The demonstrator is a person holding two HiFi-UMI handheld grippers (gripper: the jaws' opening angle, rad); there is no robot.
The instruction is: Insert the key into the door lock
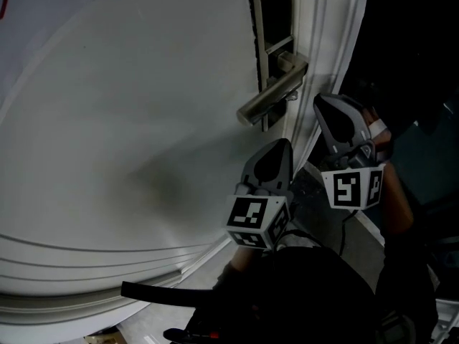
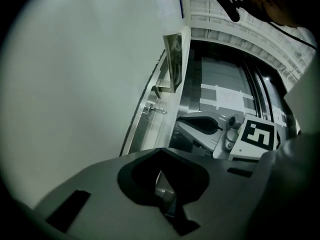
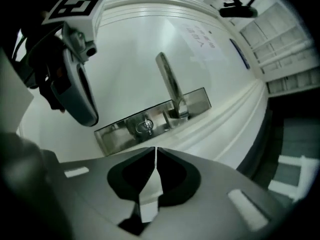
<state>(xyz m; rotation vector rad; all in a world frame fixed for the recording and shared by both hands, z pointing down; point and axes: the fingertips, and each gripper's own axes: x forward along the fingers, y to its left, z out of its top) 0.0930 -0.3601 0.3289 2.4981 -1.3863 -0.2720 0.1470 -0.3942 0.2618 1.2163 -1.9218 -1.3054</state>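
A metal lock plate (image 1: 271,20) with a lever handle (image 1: 269,95) sits on the white door (image 1: 129,120). A small key (image 2: 159,109) sticks out of the keyhole below the lever; it shows in the cylinder (image 3: 146,127) in the right gripper view too. My left gripper (image 1: 282,146) hovers just below the lever, shut, with nothing between its jaws. Beside the door's edge, a little right of the lever, my right gripper (image 1: 324,102) is also shut and holds nothing. Neither gripper touches the key.
The door's edge and its moulded frame (image 1: 326,41) run down right of the lock plate. A dark opening (image 1: 409,49) lies beyond it. Curved white mouldings (image 1: 86,264) run along the door's lower part. The person's dark sleeve (image 1: 308,292) fills the lower middle.
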